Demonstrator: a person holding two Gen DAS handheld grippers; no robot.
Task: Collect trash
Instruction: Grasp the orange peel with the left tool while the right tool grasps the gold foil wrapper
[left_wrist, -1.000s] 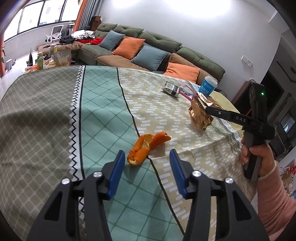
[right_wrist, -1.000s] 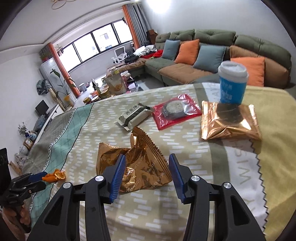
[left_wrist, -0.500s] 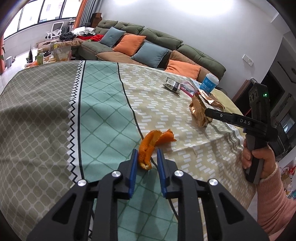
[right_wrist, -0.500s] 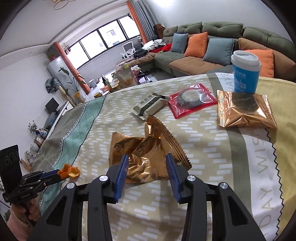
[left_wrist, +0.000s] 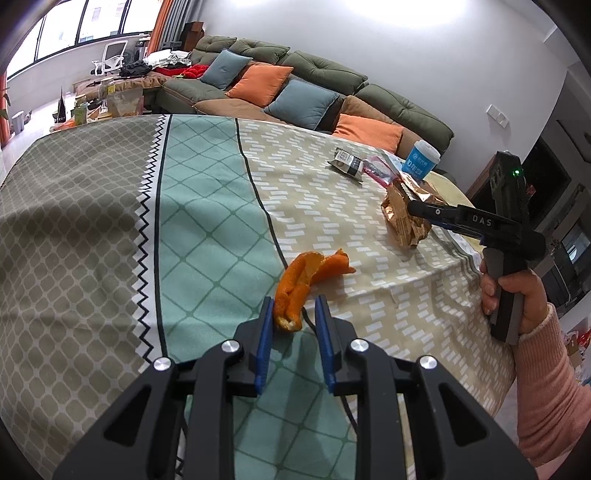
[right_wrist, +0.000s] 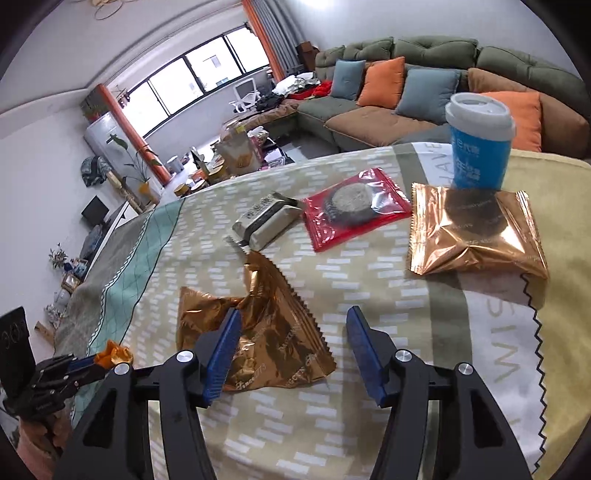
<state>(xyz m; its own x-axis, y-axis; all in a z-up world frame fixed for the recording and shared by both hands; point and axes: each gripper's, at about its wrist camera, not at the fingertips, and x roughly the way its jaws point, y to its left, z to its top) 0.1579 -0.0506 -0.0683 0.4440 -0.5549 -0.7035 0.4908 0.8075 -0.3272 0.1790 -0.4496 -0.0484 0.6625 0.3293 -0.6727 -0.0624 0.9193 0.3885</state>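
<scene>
An orange peel (left_wrist: 306, 275) lies on the patterned tablecloth (left_wrist: 207, 229). My left gripper (left_wrist: 293, 314) is shut on the peel's near end; the peel also shows in the right wrist view (right_wrist: 114, 352). A crumpled, torn gold wrapper (right_wrist: 266, 328) lies on the cloth, and also shows in the left wrist view (left_wrist: 404, 218). My right gripper (right_wrist: 291, 345) is open over the wrapper, its left finger on the foil and its right finger beside the wrapper's edge.
A sealed gold snack pack (right_wrist: 472, 232), a red cookie pack (right_wrist: 351, 206), a grey-white snack bar (right_wrist: 264, 219) and a blue paper cup (right_wrist: 480, 144) sit on the far part of the table. A sofa (left_wrist: 295, 85) with cushions stands behind. The table edge drops off at right.
My left gripper closed on the orange peel and now holds its near end. My right gripper moved forward over the torn gold wrapper, narrowed briefly, then opened wide.
</scene>
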